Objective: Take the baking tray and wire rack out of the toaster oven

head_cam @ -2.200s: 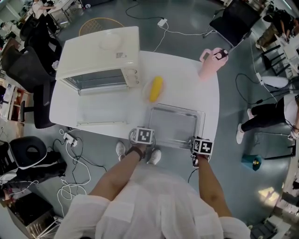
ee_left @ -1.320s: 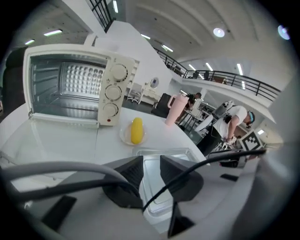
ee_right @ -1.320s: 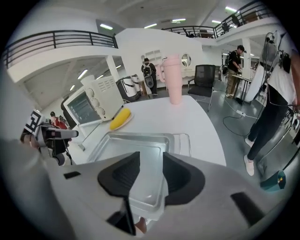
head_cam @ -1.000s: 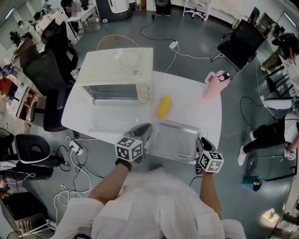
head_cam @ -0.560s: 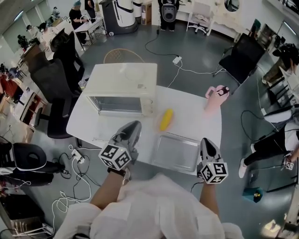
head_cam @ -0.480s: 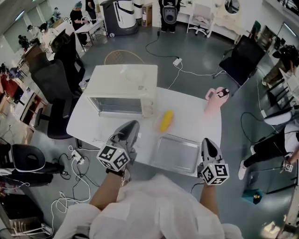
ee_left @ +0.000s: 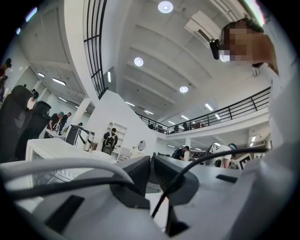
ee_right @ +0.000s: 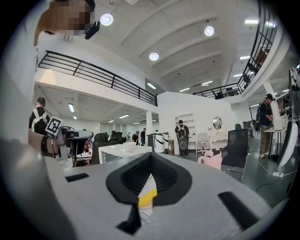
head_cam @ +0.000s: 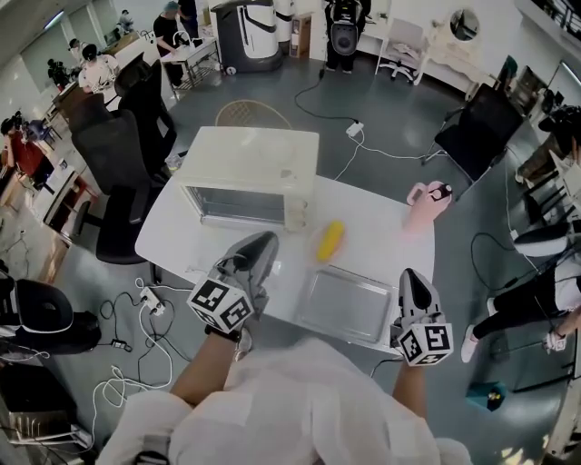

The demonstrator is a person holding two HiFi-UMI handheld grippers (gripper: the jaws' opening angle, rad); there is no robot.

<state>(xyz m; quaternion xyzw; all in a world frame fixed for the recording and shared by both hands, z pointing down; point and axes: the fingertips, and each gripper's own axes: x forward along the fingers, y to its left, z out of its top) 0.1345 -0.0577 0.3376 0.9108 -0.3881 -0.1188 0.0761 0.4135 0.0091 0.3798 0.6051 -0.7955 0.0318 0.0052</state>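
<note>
White table's [head_cam: 381,227] near edge bears the baking tray [head_cam: 343,304]; left tool [head_cam: 263,242], right tool [head_cam: 413,276] pressed together.

A grey floor [head_cam: 381,109] fills the head view, with black office chairs [head_cam: 113,150] at upper left, another black chair [head_cam: 472,136] at upper right and white cables [head_cam: 127,377] at lower left. In the gripper views, round ceiling lights [ee_left: 165,6] and a black-railed mezzanine [ee_right: 93,75] show above white walls [ee_right: 187,105].

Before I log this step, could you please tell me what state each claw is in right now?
Left claw: closed, holding nothing.
Right claw: closed, holding nothing.
</note>
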